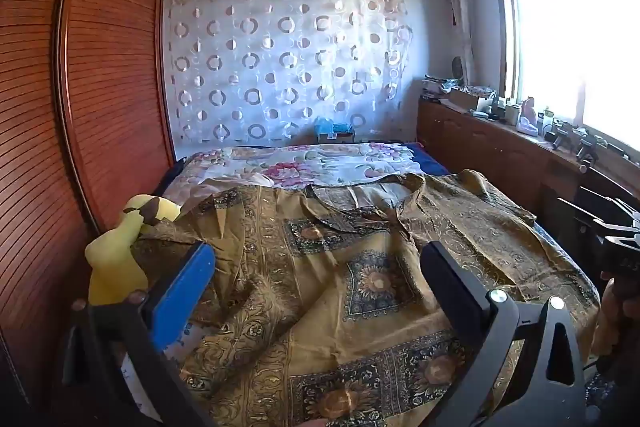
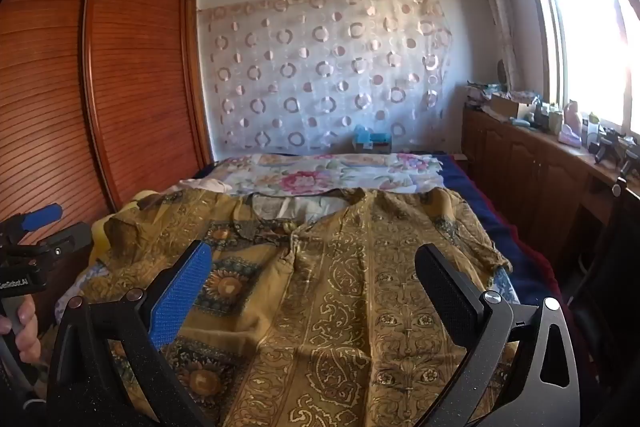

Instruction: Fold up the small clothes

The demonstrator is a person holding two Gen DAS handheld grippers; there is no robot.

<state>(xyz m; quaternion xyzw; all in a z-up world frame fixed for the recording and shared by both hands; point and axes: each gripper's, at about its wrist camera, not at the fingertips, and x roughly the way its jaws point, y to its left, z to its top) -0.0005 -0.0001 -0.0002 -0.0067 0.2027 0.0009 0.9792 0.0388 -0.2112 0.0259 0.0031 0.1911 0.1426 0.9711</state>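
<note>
A mustard-gold patterned shirt [image 1: 340, 267] with dark sunflower panels lies spread front-up on the bed, its collar toward the far side. It also shows in the right wrist view [image 2: 340, 287]. My left gripper [image 1: 316, 267] hovers above the shirt's left part, open and empty. My right gripper [image 2: 312, 275] hovers above the shirt's right part, open and empty. The shirt's left sleeve is rumpled over a yellow plush toy [image 1: 116, 259]. The left gripper [image 2: 36, 227] also shows at the left edge of the right wrist view.
The bed carries a floral quilt [image 1: 304, 163] and a blue sheet [image 2: 520, 251] beyond the shirt. A wooden wardrobe [image 1: 80, 87] stands close on the left. A low wooden cabinet [image 1: 500, 143] with clutter runs under the window on the right.
</note>
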